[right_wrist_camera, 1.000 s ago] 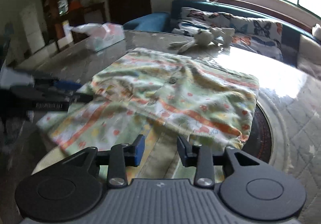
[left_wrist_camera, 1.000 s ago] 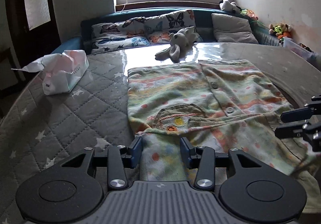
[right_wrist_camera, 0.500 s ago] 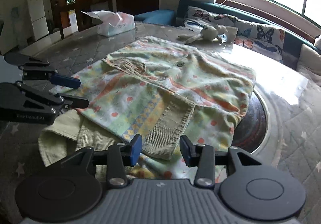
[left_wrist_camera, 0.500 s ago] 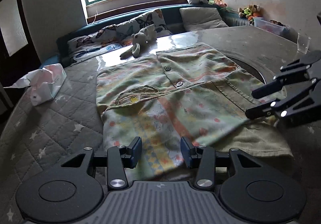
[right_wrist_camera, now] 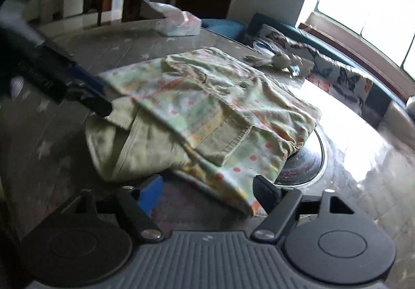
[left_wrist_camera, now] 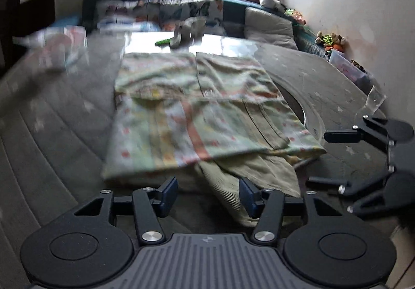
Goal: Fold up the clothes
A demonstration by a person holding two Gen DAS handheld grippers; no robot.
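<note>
A pastel patterned child's shirt (left_wrist_camera: 197, 112) (right_wrist_camera: 207, 97) lies folded on the table, with its green corduroy inside showing at the near edge. My left gripper (left_wrist_camera: 208, 194) (right_wrist_camera: 102, 97) hovers at that near edge. Its jaws are opening, and a corduroy fold lies loosely between the blue pads without being pressed. At the shirt's other side, my right gripper (right_wrist_camera: 207, 193) (left_wrist_camera: 317, 158) has its jaws opening wide. The hem corner lies between its pads but is not gripped.
The table has a quilted star cover (left_wrist_camera: 52, 133) and a dark round inset (right_wrist_camera: 306, 159) beside the shirt. A tissue pack (left_wrist_camera: 59, 48) (right_wrist_camera: 181, 23) and a stuffed rabbit (left_wrist_camera: 186, 32) (right_wrist_camera: 280, 61) sit beyond. A clear cup (left_wrist_camera: 373, 102) stands at the right; a cushioned sofa (right_wrist_camera: 337, 76) runs behind.
The shirt's near part has been folded over onto itself. Both grippers have drawn back to its edges, and the right jaws have spread wide, off the cloth.
</note>
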